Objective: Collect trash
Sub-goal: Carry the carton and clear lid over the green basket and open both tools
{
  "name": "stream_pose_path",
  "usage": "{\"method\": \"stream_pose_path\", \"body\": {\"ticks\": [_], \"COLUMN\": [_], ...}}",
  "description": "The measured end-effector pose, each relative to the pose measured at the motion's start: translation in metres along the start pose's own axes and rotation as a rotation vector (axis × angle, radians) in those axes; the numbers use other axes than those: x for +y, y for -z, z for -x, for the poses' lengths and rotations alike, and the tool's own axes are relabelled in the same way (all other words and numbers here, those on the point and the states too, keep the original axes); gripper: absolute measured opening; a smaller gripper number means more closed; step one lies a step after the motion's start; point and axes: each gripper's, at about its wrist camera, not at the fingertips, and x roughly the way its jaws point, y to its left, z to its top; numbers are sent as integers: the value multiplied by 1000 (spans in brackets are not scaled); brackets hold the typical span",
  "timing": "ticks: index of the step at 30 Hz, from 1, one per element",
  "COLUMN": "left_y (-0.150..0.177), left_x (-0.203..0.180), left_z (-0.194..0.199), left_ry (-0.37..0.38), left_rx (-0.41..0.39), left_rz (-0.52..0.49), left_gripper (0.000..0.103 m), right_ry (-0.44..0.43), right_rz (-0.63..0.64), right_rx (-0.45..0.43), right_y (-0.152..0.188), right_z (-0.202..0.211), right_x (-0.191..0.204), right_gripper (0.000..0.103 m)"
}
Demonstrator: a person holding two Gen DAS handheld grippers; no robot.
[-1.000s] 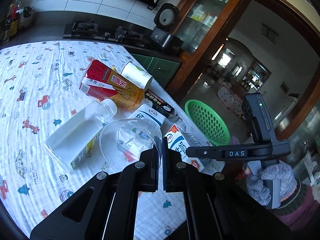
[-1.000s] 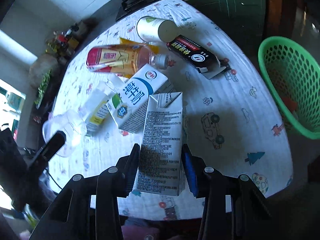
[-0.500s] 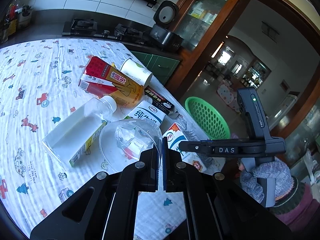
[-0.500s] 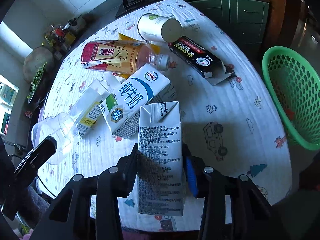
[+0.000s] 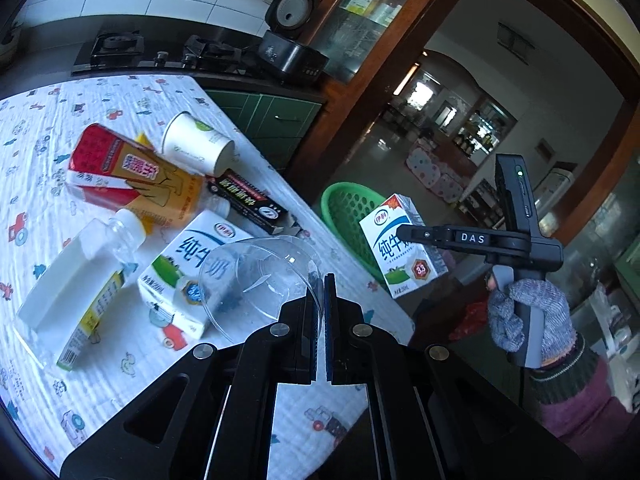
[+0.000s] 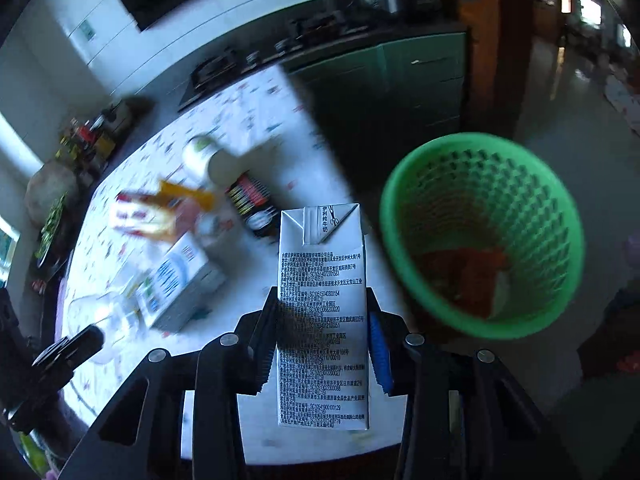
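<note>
My right gripper (image 6: 322,344) is shut on a small white milk carton (image 6: 322,320), held in the air past the table's right edge, close to the green mesh basket (image 6: 484,236) on the floor. The carton (image 5: 404,246) also shows in the left wrist view in front of the basket (image 5: 348,216). My left gripper (image 5: 319,300) is shut on the rim of a clear plastic cup (image 5: 260,276) above the table.
On the patterned tablecloth (image 5: 40,200) lie a large milk carton (image 5: 188,272), a clear bottle (image 5: 76,280), a red and orange tea bottle (image 5: 132,180), a paper cup (image 5: 196,144) and a black box (image 5: 248,202). Stove and counter stand behind.
My right gripper has lifted the small milk carton off the table and carried it right, towards the green basket. The left gripper has kept its hold on the clear cup.
</note>
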Motion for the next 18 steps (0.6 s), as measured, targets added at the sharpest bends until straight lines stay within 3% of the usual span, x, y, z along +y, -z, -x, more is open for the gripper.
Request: {"method": "stream_pose_path", "body": {"ticks": [7, 16, 18], "left_y": [-27, -63, -68], "left_x": [-35, -75, -82], "left_z": [-41, -105, -118], "left_ry": [30, 51, 64], "left_rx": [29, 76, 88], "left_rz": [-49, -84, -90], "left_gripper": [1, 1, 1], "right_ry": [128, 166, 164], "right_rz": [-40, -87, -94], "right_rx": [-83, -64, -64], "right_y": [-27, -42, -44], "right_z": [4, -41, -51], "right_x": [-79, -159, -172], "right_gripper": [39, 40, 46]}}
